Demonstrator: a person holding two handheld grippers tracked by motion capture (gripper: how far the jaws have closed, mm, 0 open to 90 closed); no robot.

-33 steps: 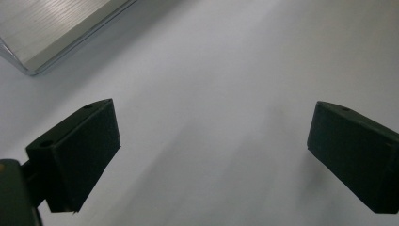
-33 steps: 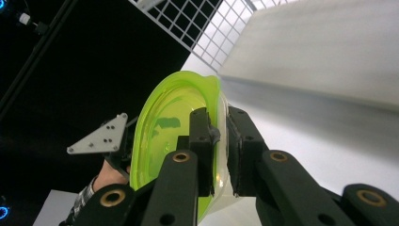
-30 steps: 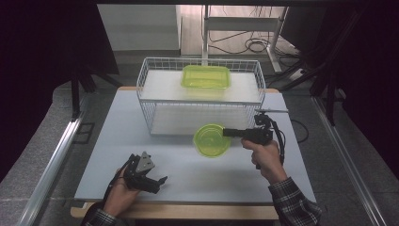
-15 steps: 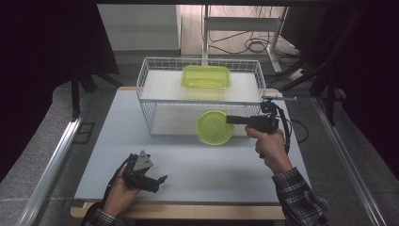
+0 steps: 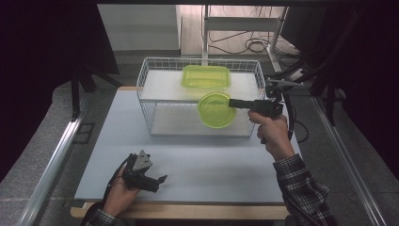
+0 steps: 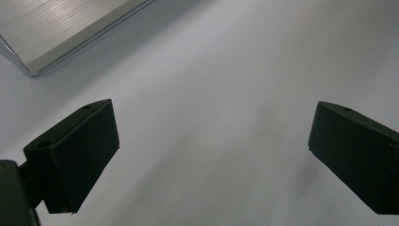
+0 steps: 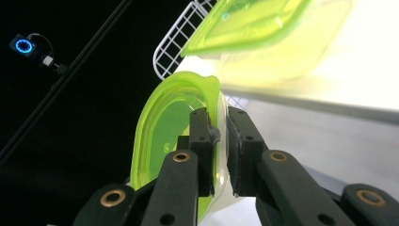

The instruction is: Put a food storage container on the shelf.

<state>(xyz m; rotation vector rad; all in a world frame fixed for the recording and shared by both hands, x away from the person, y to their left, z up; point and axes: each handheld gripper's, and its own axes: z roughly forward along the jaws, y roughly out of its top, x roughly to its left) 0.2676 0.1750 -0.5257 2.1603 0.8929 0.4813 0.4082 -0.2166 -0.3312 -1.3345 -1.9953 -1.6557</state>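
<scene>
Right gripper [image 5: 231,102] pinching round green bowl [image 5: 214,110], rectangular container [image 5: 206,76] atop wire basket [image 5: 149,87]

Clamped between the jaws of the right gripper [image 7: 217,136], the round bowl [image 7: 176,141] is translucent lime-green plastic, glossy, catching light along its rim. Beyond the jaws, the rectangular container [image 7: 268,23] has the same shiny see-through green plastic. The basket [image 5: 197,96] is thin white-coated wire mesh. The jaws themselves are matt black (brass-coloured rivets at the joints). Under the parted jaws of the left gripper [image 6: 211,141], the surface [image 6: 226,70] looks smooth, matt and pale grey. The sleeve [image 5: 301,188] is checked cloth.
</scene>
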